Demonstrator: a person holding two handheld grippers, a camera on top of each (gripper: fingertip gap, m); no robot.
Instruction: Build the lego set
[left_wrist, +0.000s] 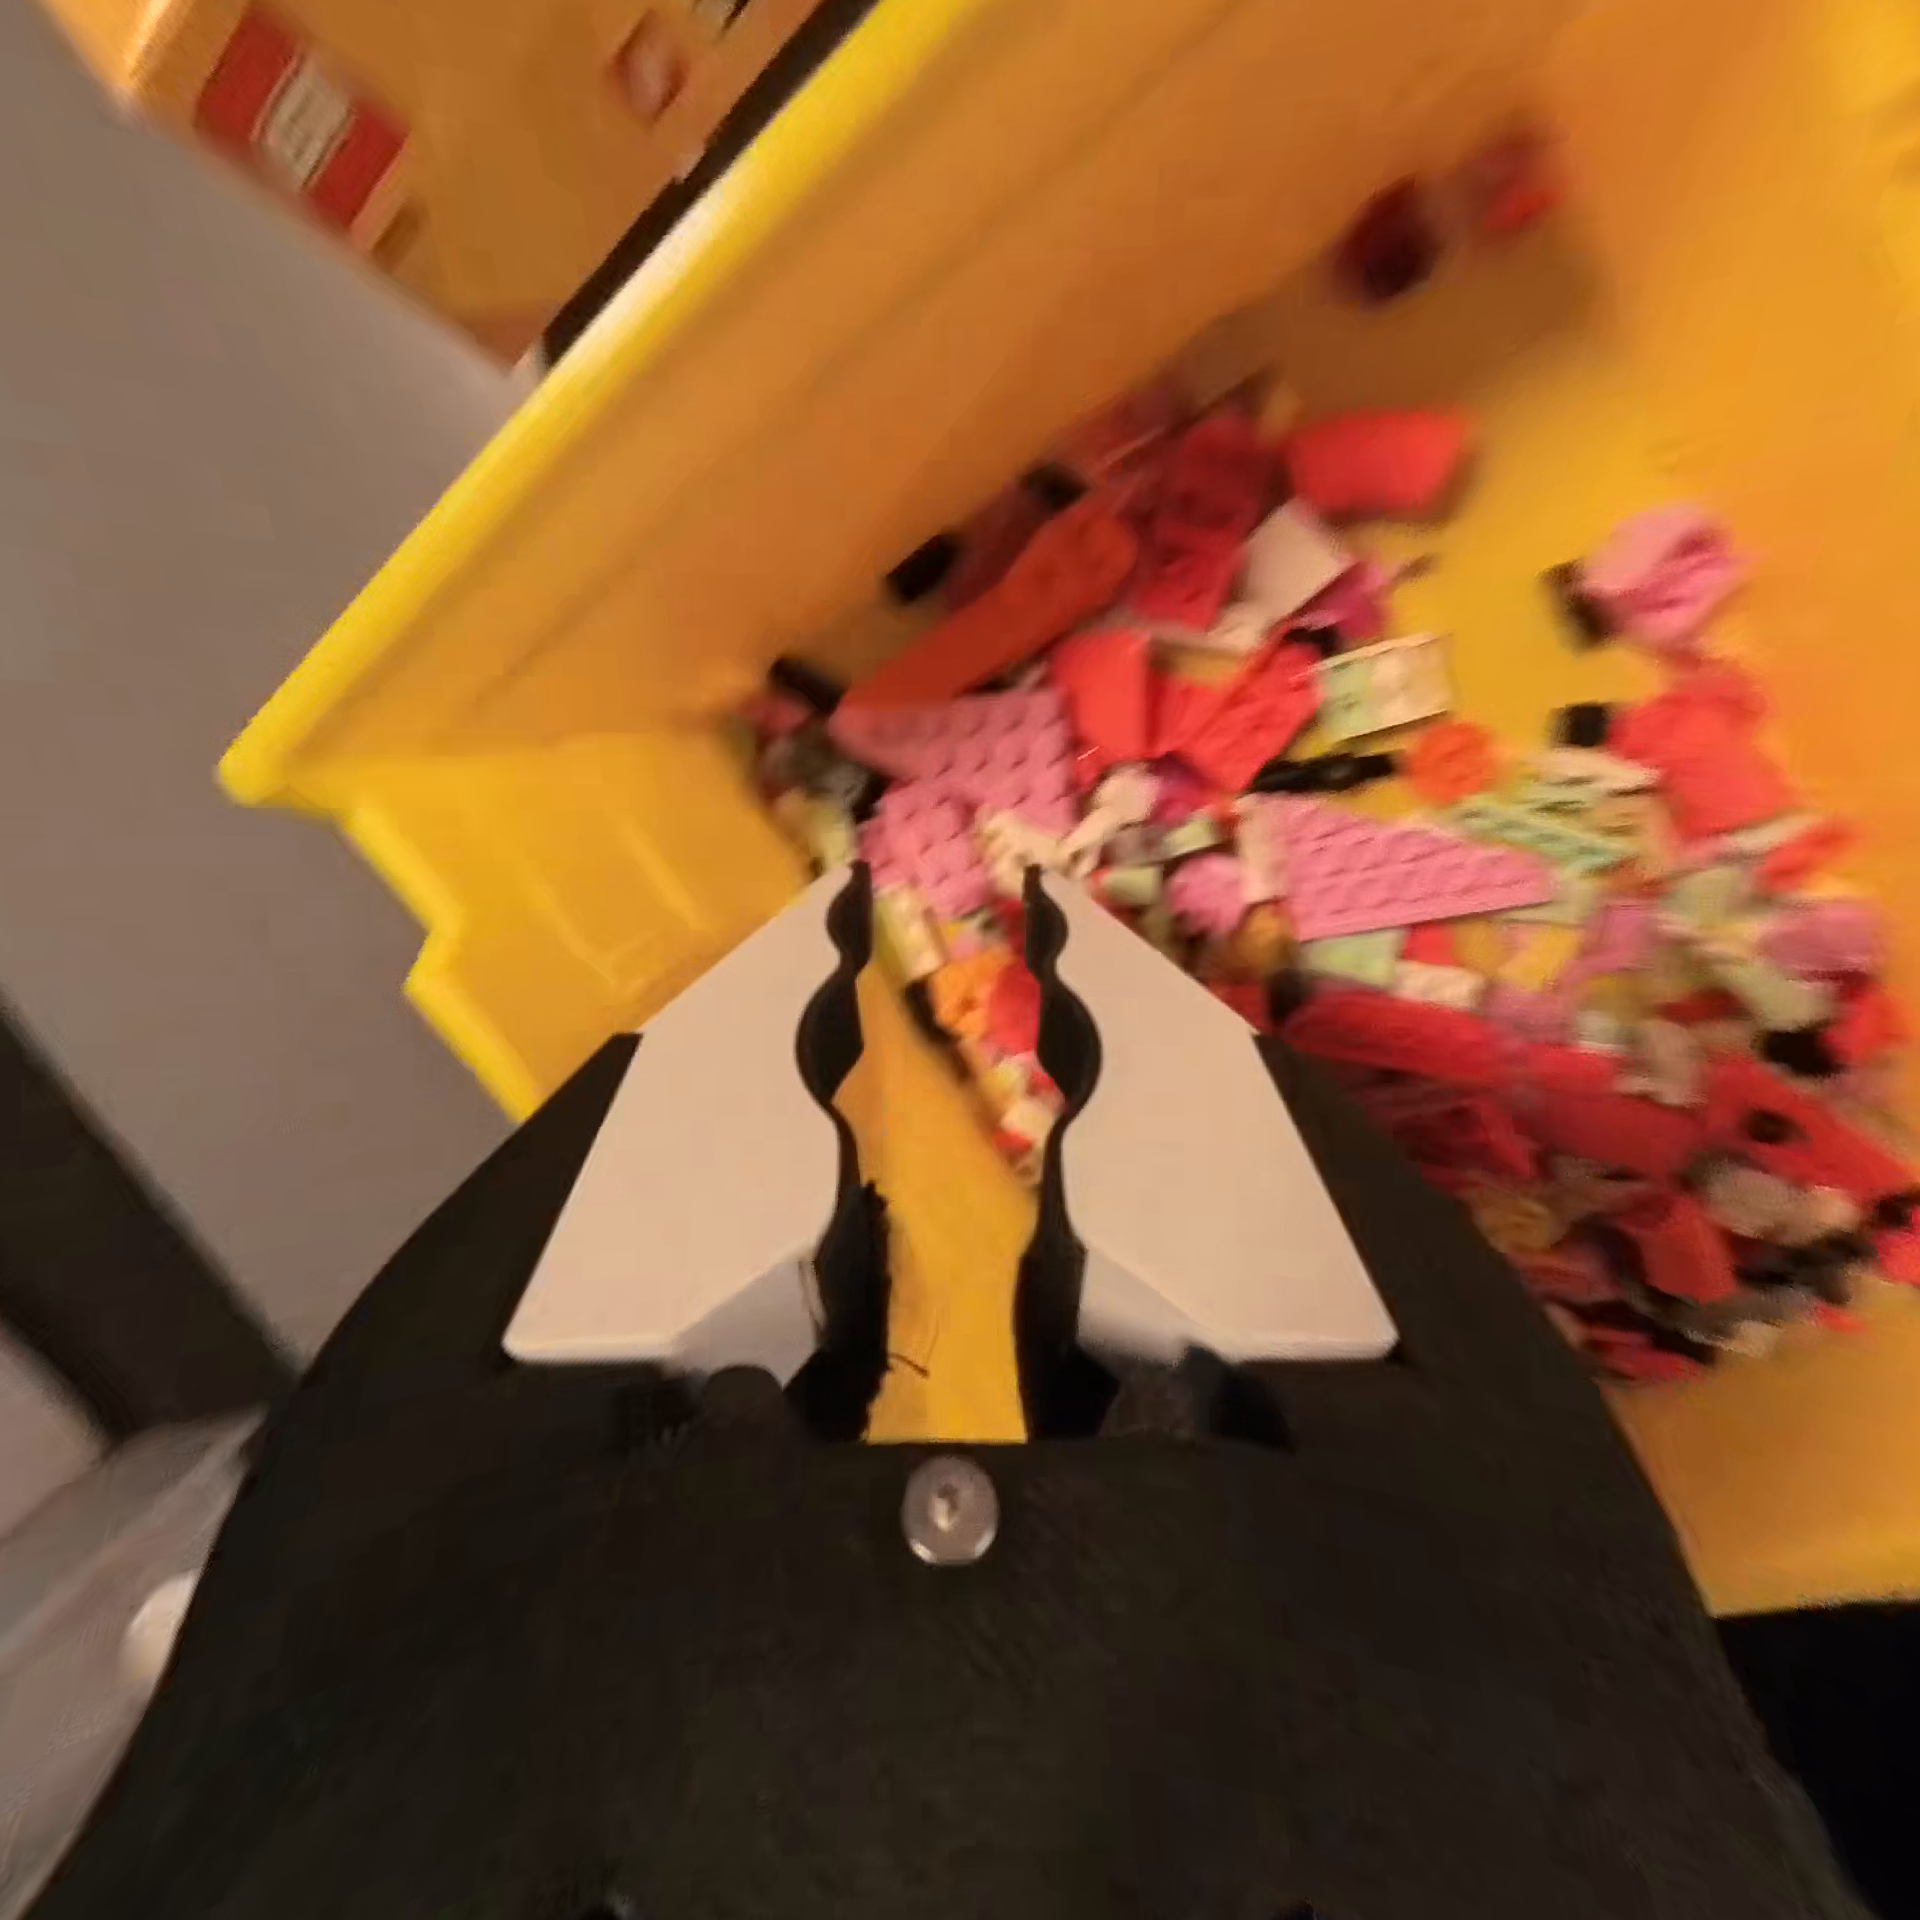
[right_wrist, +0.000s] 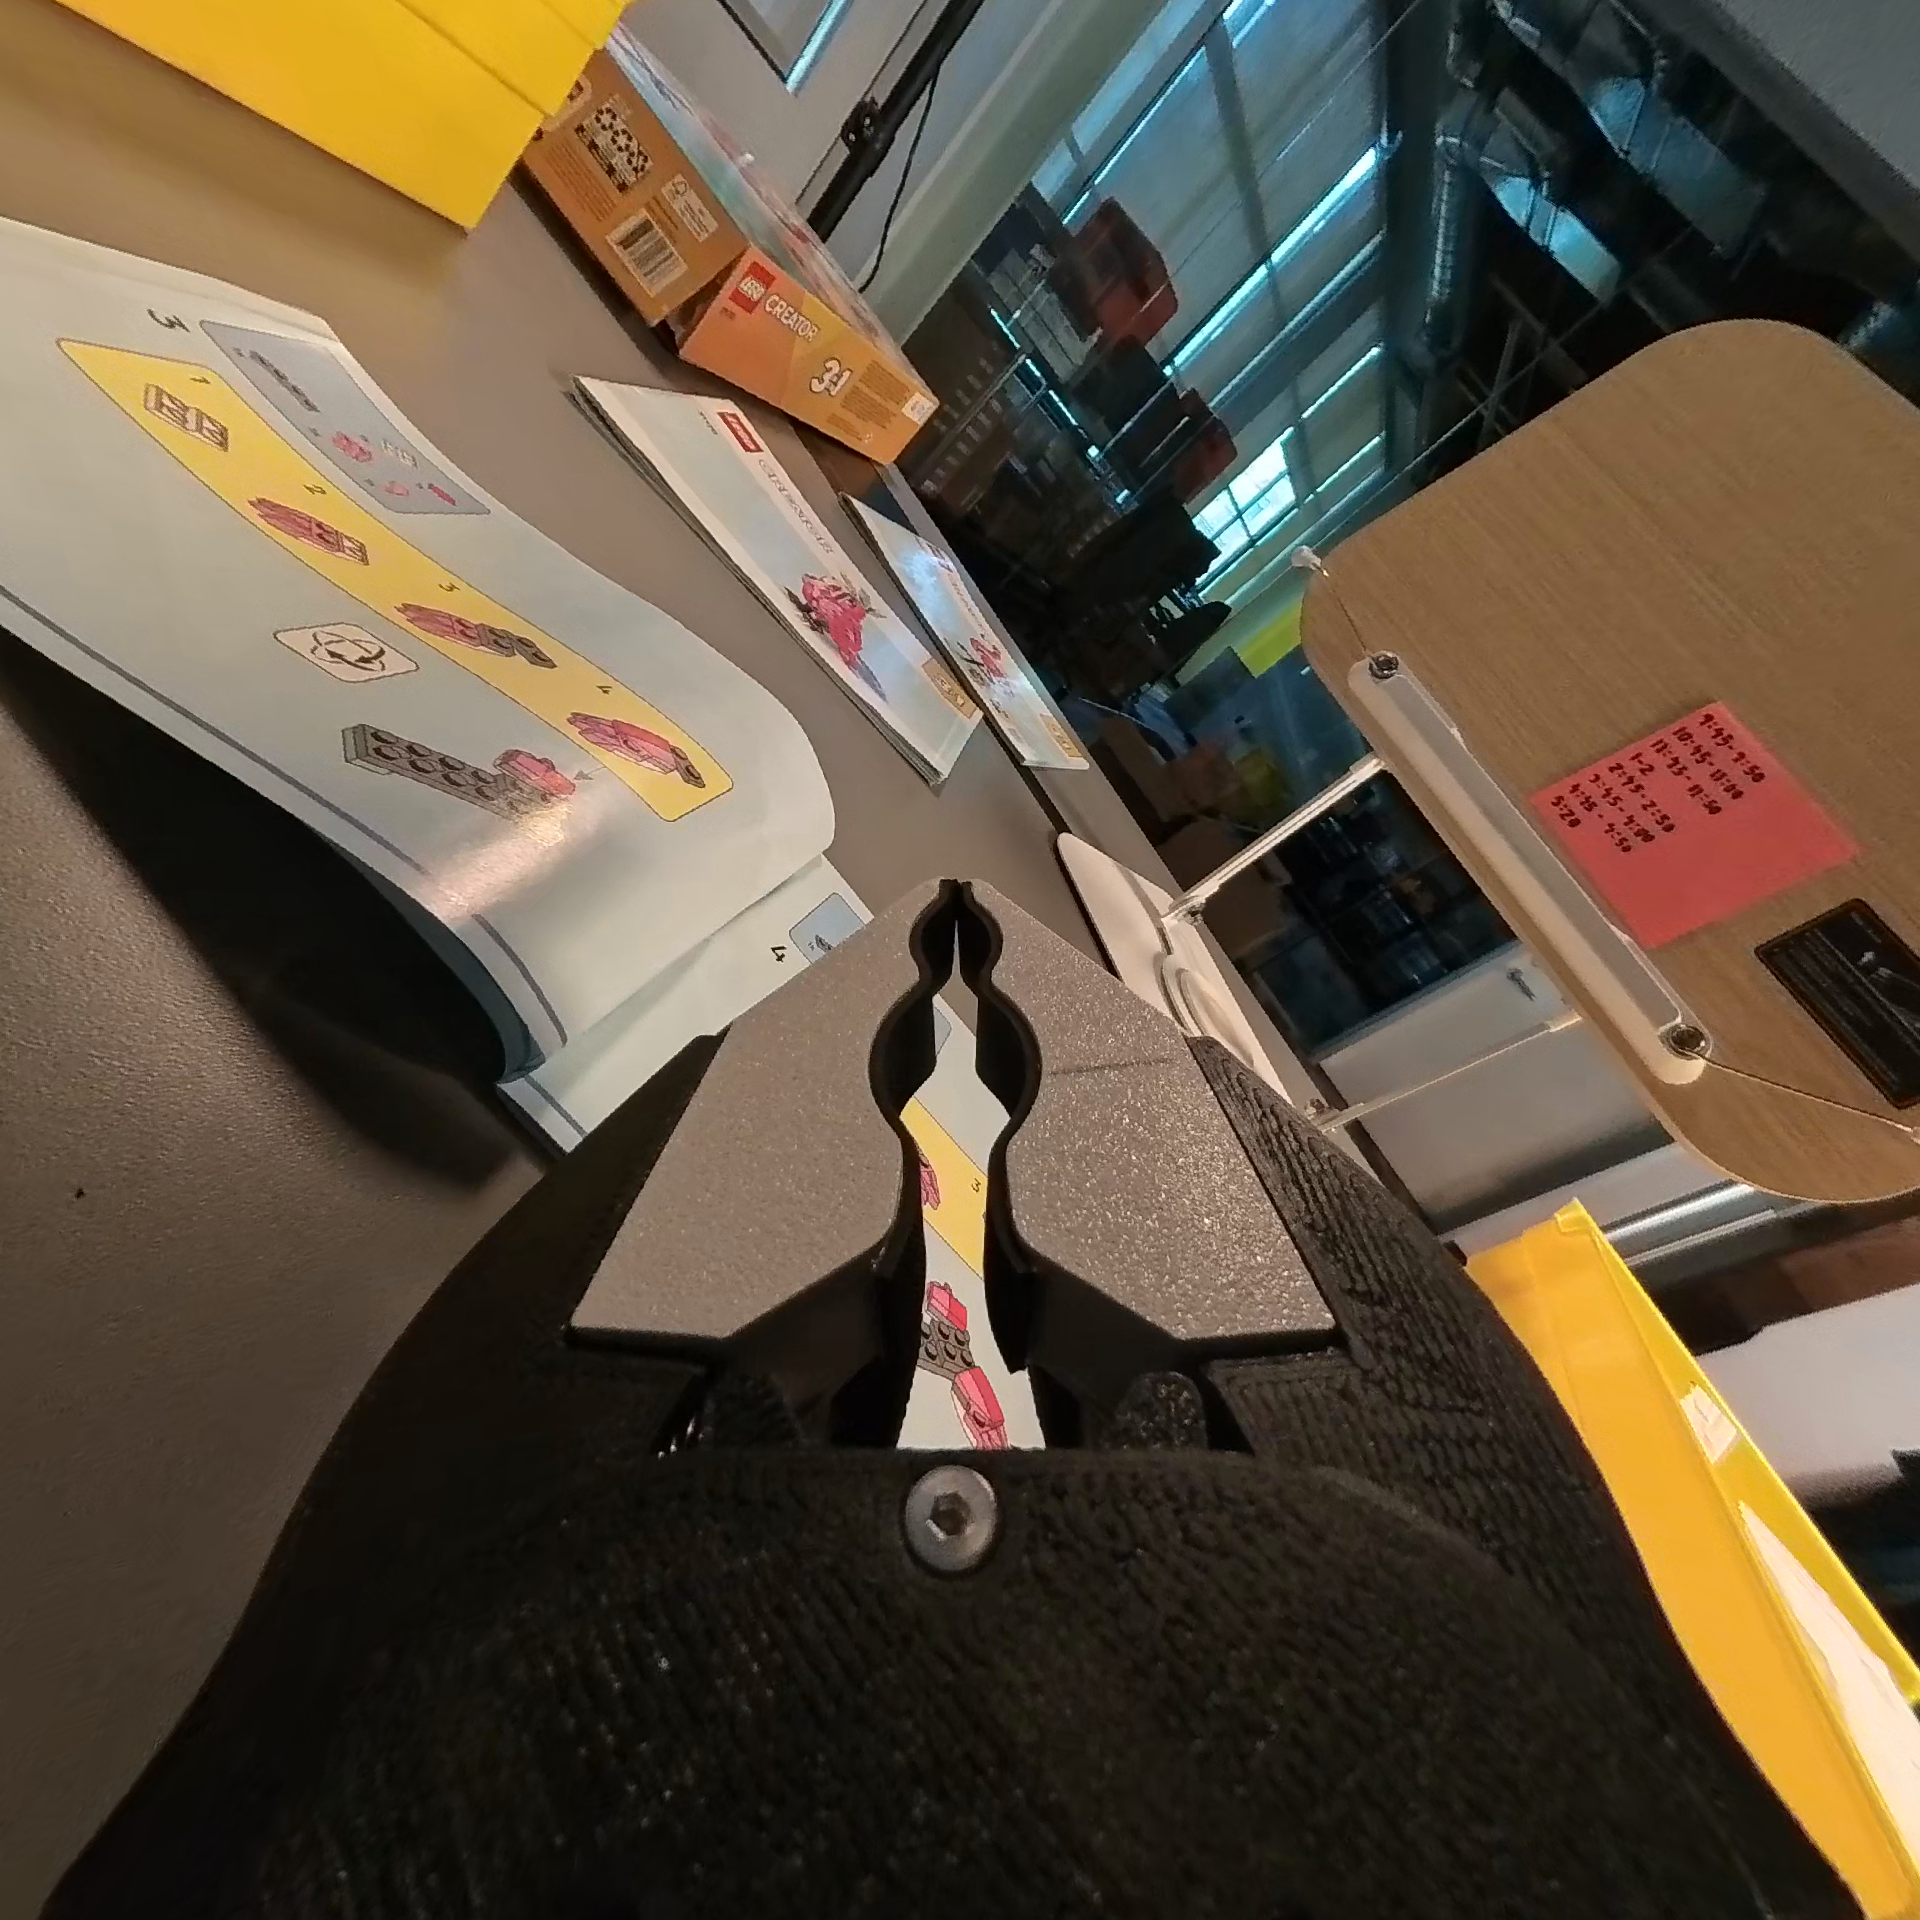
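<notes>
Left hand-held gripper (left_wrist: 940, 883) open, bare, over brick pile (left_wrist: 1299, 831) in yellow bin (left_wrist: 623, 499) | right hand-held gripper (right_wrist: 958, 891) closed, bare, above open instruction booklet (right_wrist: 364, 603)

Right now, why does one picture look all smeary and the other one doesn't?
Left wrist view: the yellow bin and pile of bricks are streaked with motion blur, while the left gripper stays crisp. Right wrist view: sharp, with shiny glare on the curled open booklet.
</notes>
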